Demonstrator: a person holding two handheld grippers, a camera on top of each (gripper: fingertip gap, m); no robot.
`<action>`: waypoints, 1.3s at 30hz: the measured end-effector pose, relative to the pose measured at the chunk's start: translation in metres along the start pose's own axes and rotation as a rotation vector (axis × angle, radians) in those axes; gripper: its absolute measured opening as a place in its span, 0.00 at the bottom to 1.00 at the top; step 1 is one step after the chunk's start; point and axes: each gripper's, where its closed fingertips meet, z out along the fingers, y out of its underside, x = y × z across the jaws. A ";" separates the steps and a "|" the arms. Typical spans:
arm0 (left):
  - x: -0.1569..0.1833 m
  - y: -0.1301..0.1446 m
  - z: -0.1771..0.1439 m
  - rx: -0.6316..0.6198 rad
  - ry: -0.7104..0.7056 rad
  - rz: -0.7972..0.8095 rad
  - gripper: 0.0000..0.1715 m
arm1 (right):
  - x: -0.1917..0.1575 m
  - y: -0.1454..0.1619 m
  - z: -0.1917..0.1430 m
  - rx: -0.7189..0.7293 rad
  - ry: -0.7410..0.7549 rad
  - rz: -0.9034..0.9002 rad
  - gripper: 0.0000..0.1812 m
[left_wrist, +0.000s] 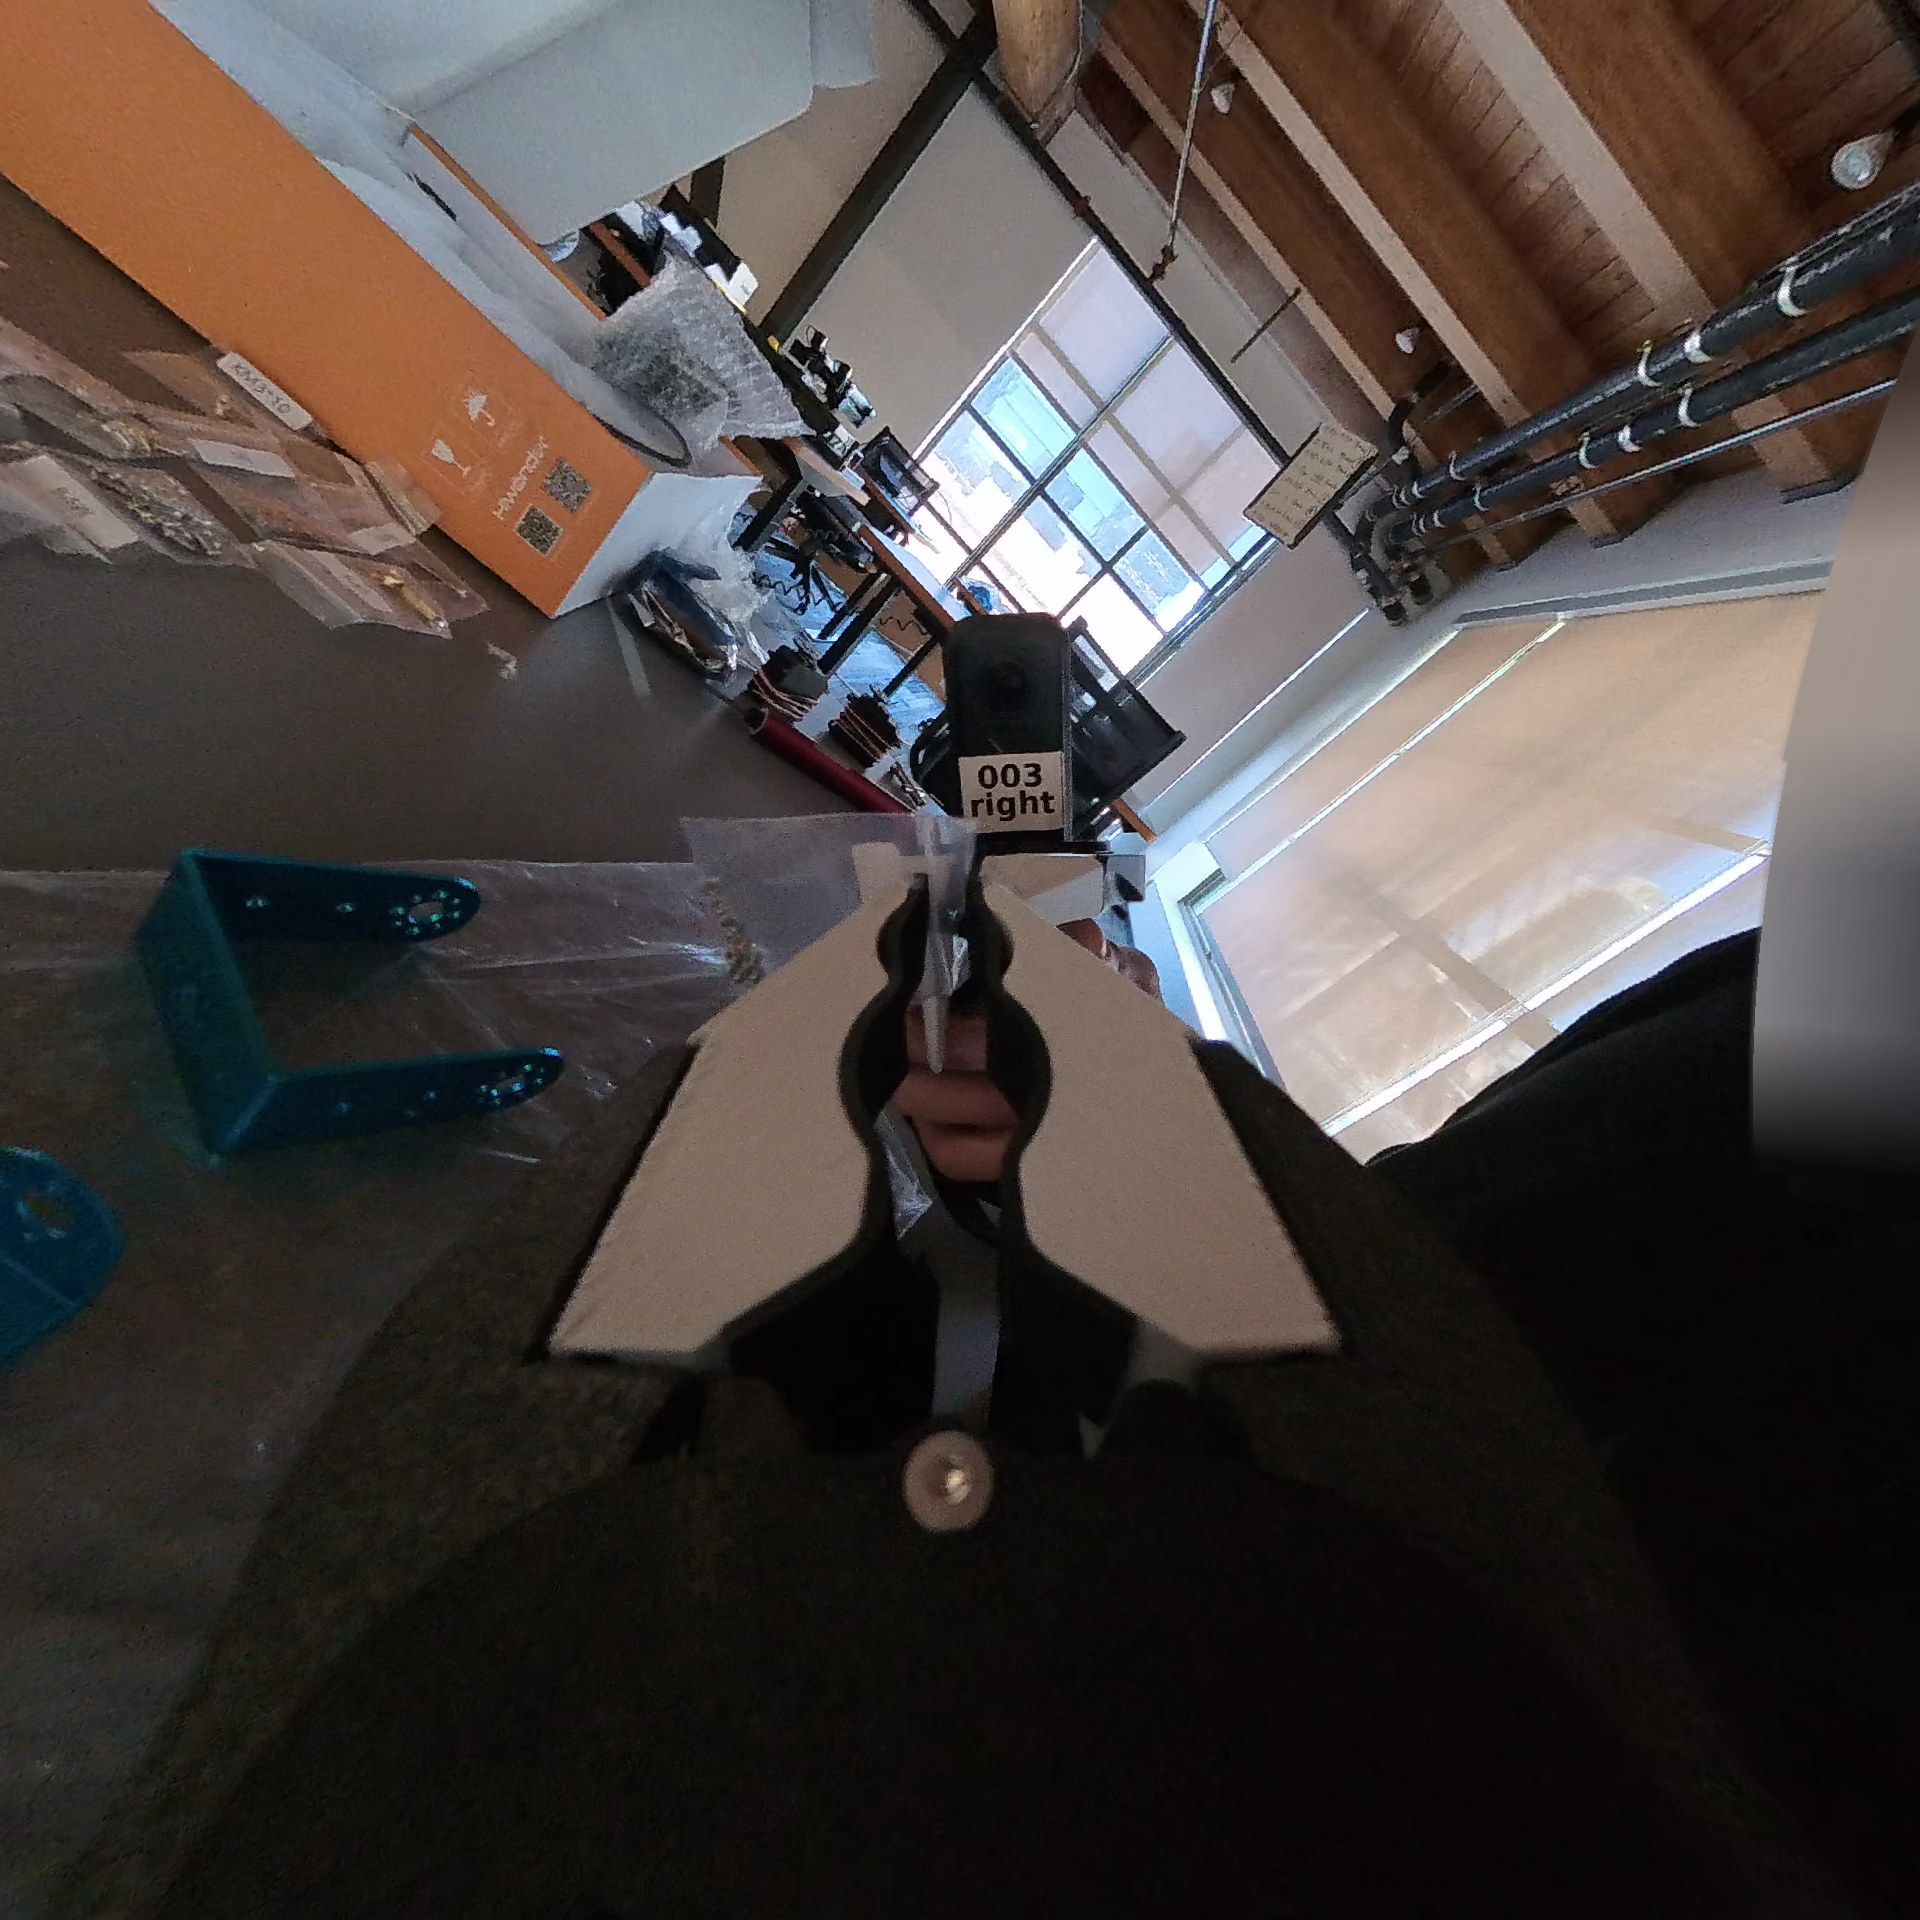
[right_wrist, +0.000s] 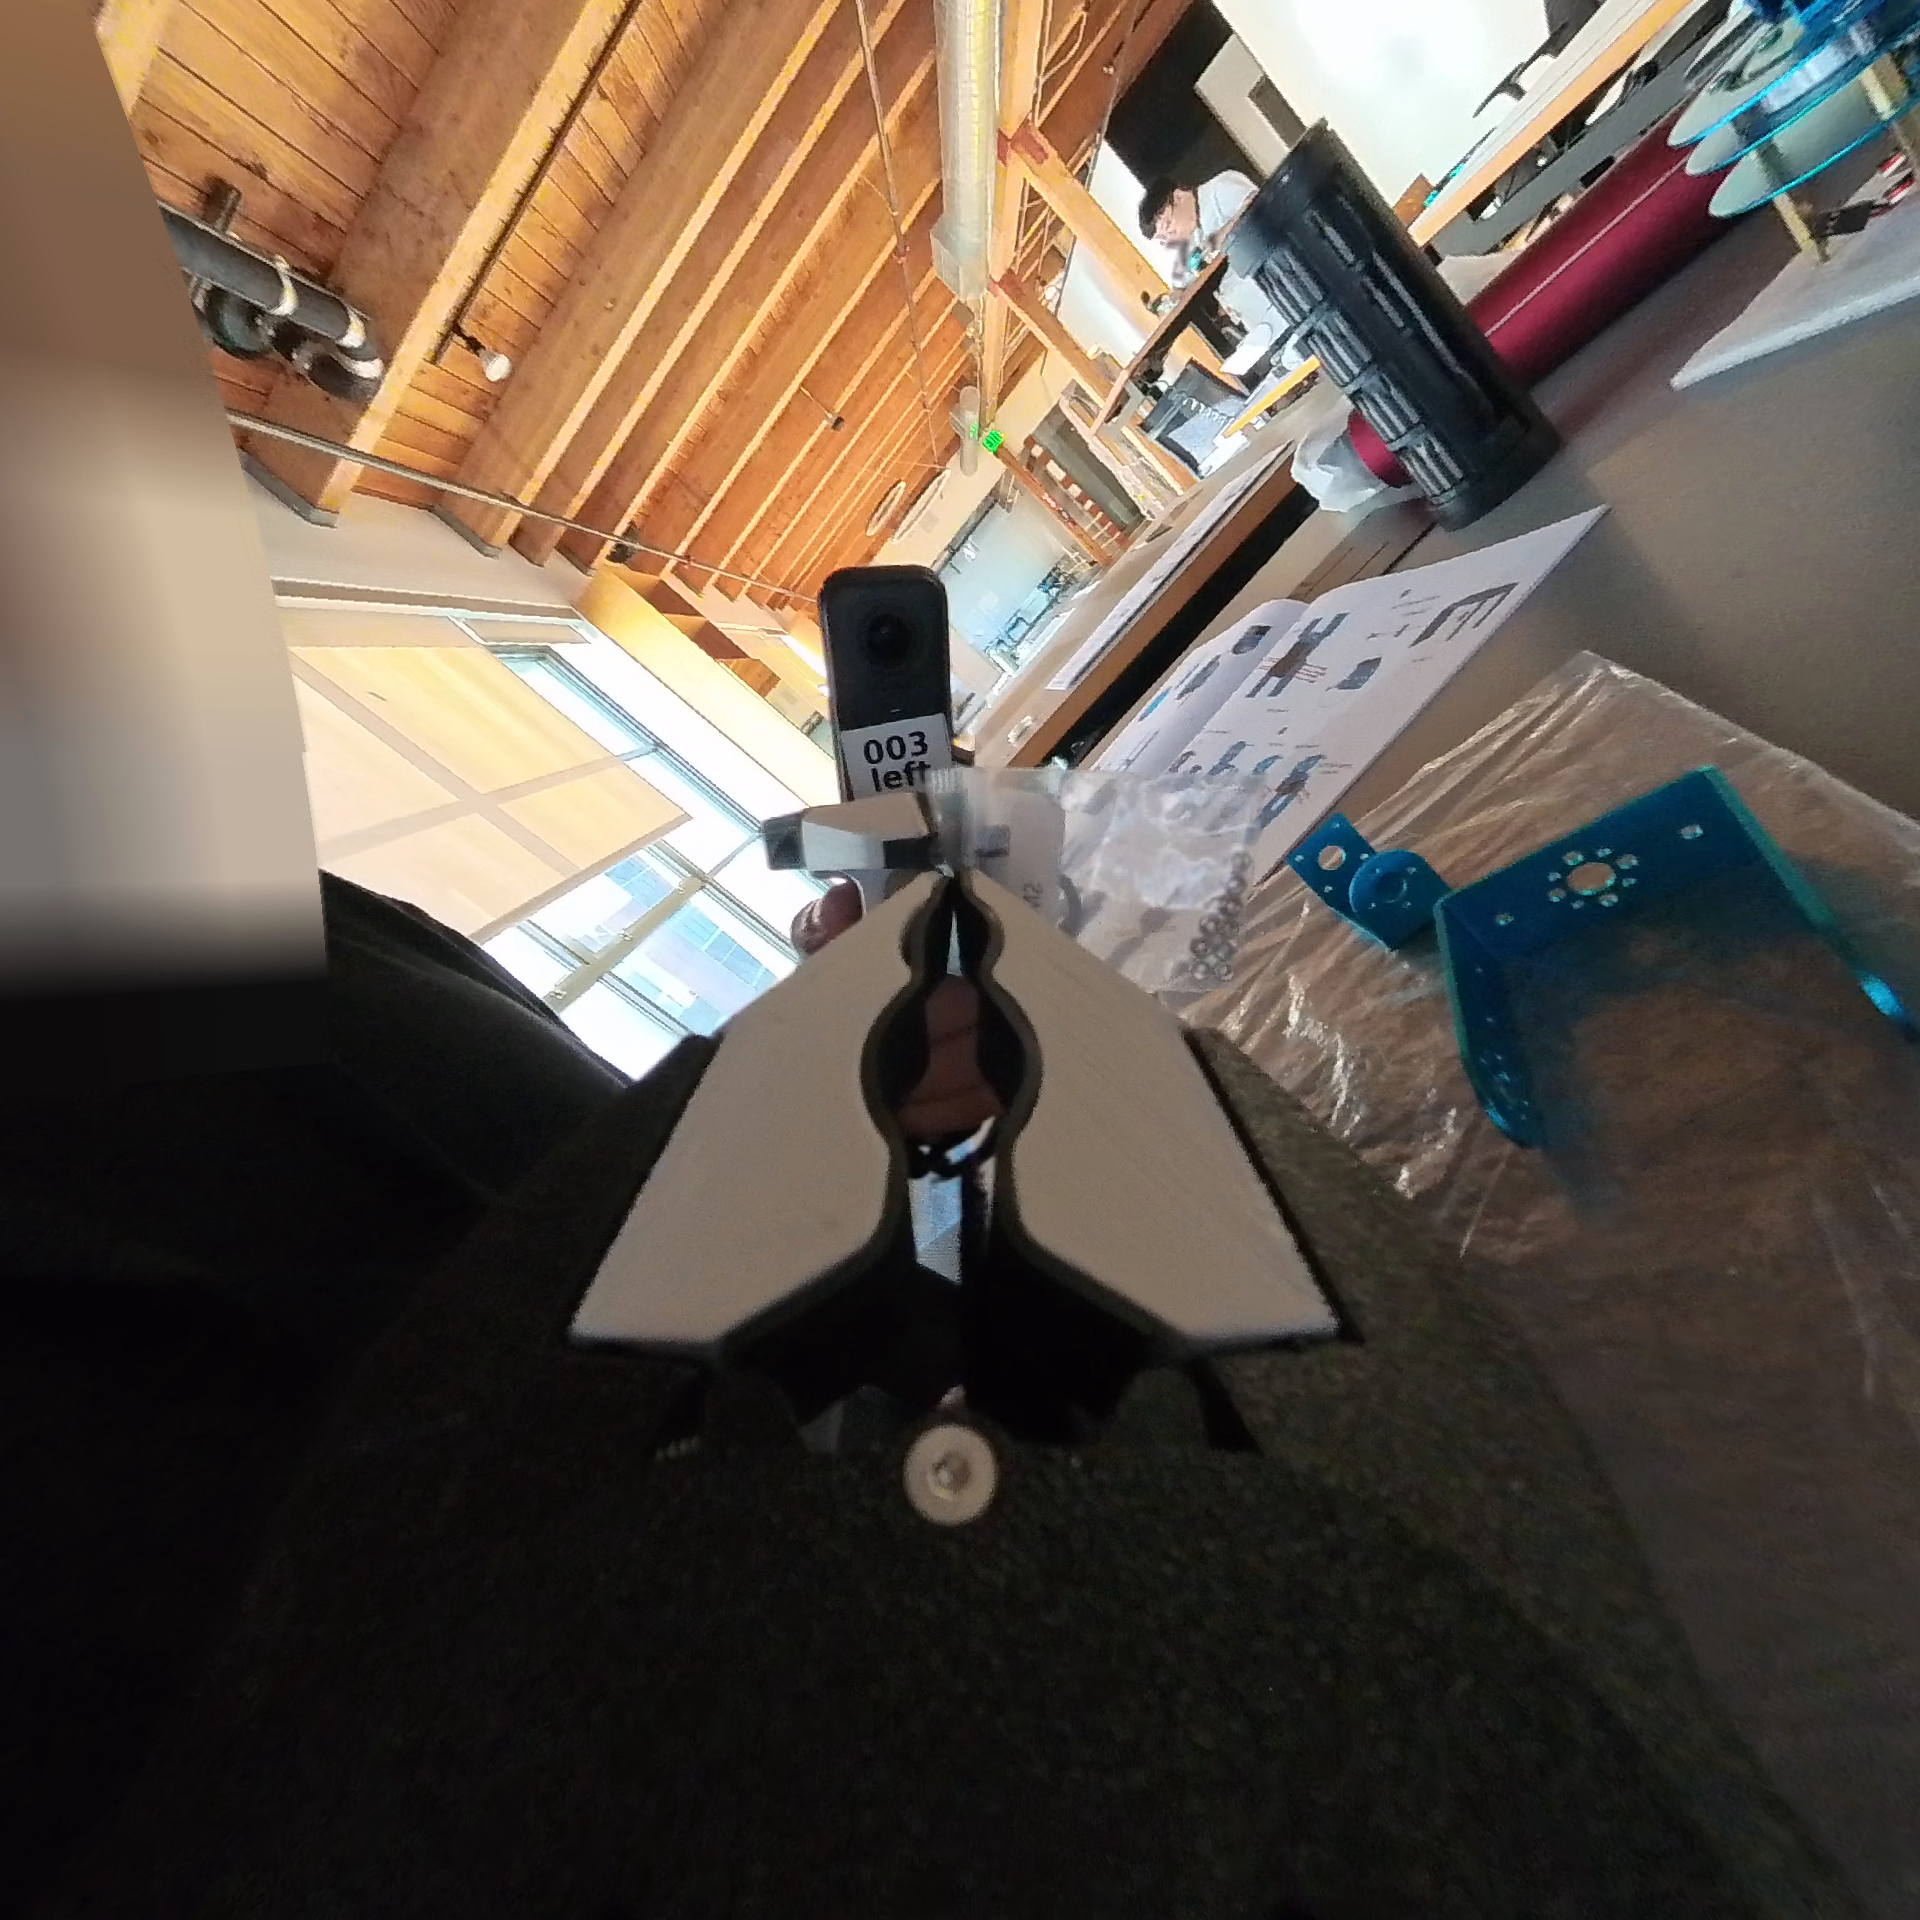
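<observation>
The left gripper (left_wrist: 940, 883) has its two white wedge-shaped fingers pressed together on the edge of a small clear plastic bag (left_wrist: 940, 935) — a crinkled sliver of it runs down between the jaws. Facing it, the right gripper (right_wrist: 951, 883) pinches the same small clear plastic bag (right_wrist: 1132, 831), which hangs off to one side and holds what looks like a chain of tiny metal pieces, though the view is too blurred to be sure. Each gripper's black camera with a white label shows in the other's view, so the two meet tip to tip above the table. Just beside them a blue U-shaped perforated metal bracket (left_wrist: 312, 997) rests on a clear plastic sheet (left_wrist: 582, 914) — near it lies a smaller blue metal plate (right_wrist: 1361, 883). An open printed instruction sheet (right_wrist: 1351, 665) lies farther back, and an orange cardboard box (left_wrist: 343, 301) stands well apart.
</observation>
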 end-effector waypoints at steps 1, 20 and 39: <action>-0.001 0.000 0.000 -0.005 -0.012 0.002 0.03 | 0.002 0.001 0.000 -0.006 0.018 -0.018 0.00; -0.009 0.005 -0.002 -0.044 -0.049 0.028 0.00 | 0.006 -0.001 -0.006 -0.124 0.181 -0.317 0.08; -0.004 0.009 -0.003 -0.095 -0.068 0.199 0.00 | 0.004 0.008 -0.003 -0.158 0.096 -0.177 0.00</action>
